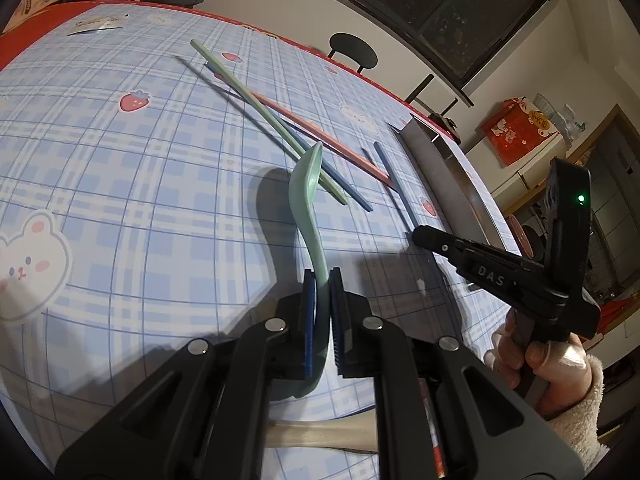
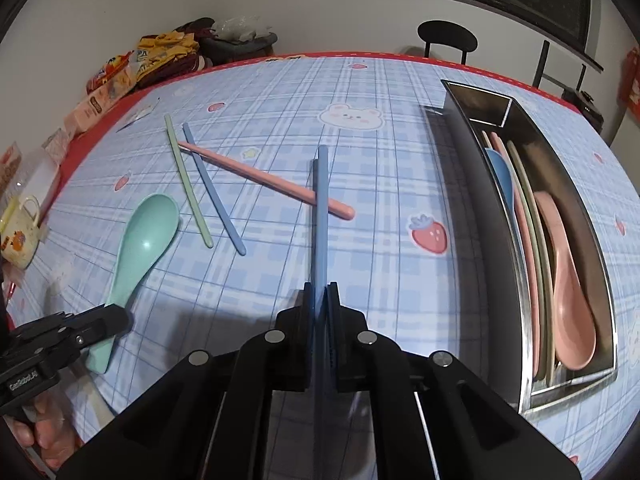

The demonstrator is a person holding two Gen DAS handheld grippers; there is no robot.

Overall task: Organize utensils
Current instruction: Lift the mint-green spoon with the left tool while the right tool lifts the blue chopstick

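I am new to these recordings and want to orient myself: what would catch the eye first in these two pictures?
First, each gripper holds something: the left gripper is shut on the handle of a green spoon, and the right gripper is shut on a blue chopstick. Next, the metal tray at the table's right side, already holding a pink spoon. Three loose chopsticks, green, blue and pink, lie mid-table.

A home dining room is suggested: the bench (image 2: 400,240) is covered with a cartoon-print cloth, snack packets (image 2: 120,72) are piled at its edge, and a chair (image 2: 447,38) is drawn up.
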